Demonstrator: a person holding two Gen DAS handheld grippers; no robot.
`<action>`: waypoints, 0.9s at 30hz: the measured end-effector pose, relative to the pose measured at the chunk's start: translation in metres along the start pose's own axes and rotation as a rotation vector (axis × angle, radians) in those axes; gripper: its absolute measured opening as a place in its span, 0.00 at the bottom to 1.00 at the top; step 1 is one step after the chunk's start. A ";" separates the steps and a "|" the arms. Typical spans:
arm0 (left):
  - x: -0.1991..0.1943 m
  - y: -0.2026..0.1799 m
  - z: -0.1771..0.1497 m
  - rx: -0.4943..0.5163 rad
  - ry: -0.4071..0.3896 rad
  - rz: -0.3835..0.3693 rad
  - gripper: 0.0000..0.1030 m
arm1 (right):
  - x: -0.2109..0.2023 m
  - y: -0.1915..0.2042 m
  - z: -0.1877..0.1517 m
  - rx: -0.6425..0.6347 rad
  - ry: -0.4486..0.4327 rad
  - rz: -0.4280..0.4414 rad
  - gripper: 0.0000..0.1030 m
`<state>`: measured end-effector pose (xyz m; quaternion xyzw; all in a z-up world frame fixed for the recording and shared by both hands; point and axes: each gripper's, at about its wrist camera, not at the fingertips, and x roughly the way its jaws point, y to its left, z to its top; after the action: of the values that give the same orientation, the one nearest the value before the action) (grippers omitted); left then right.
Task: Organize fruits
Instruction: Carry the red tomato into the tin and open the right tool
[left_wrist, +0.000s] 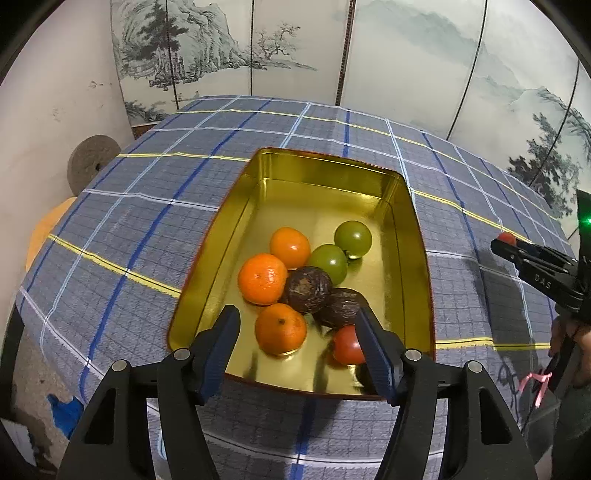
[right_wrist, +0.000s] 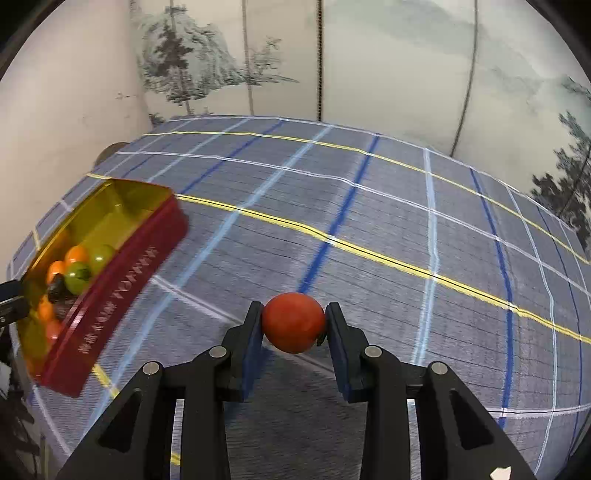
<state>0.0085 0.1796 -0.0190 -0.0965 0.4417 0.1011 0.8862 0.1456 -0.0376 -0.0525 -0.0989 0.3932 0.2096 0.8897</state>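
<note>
A tin (left_wrist: 325, 158), gold inside and red outside, stands on the checked cloth. In it lie three oranges (left_wrist: 263, 278), two green fruits (left_wrist: 352, 238), two dark brown fruits (left_wrist: 308, 290) and a red tomato (left_wrist: 347, 345). My left gripper (left_wrist: 297, 312) hangs open over the tin's near end; one orange (left_wrist: 280, 328) shows between its fingers, untouched by the pads. My right gripper (right_wrist: 295, 308) is shut on another red tomato (right_wrist: 293, 322), held above the cloth to the right of the tin (right_wrist: 122, 273). The left wrist view shows this gripper (left_wrist: 504, 242) at the right edge.
The blue-grey checked tablecloth (right_wrist: 369, 221) covers the table. A folding screen (left_wrist: 295, 48) painted with a landscape stands behind it, and a white wall is at the left. A round stone disc (left_wrist: 92, 162) leans by the left edge. A person's hand (left_wrist: 576, 339) is at the right.
</note>
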 end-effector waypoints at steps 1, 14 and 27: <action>0.000 0.001 0.000 -0.003 -0.001 0.001 0.64 | -0.002 0.004 0.001 -0.008 -0.003 0.006 0.30; -0.008 0.023 0.000 -0.044 -0.022 0.030 0.65 | -0.024 0.073 0.018 -0.121 -0.039 0.117 0.30; -0.014 0.051 -0.003 -0.091 -0.030 0.079 0.66 | -0.020 0.133 0.027 -0.188 -0.033 0.234 0.30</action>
<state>-0.0152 0.2264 -0.0138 -0.1178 0.4266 0.1572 0.8829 0.0911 0.0844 -0.0210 -0.1319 0.3662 0.3494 0.8523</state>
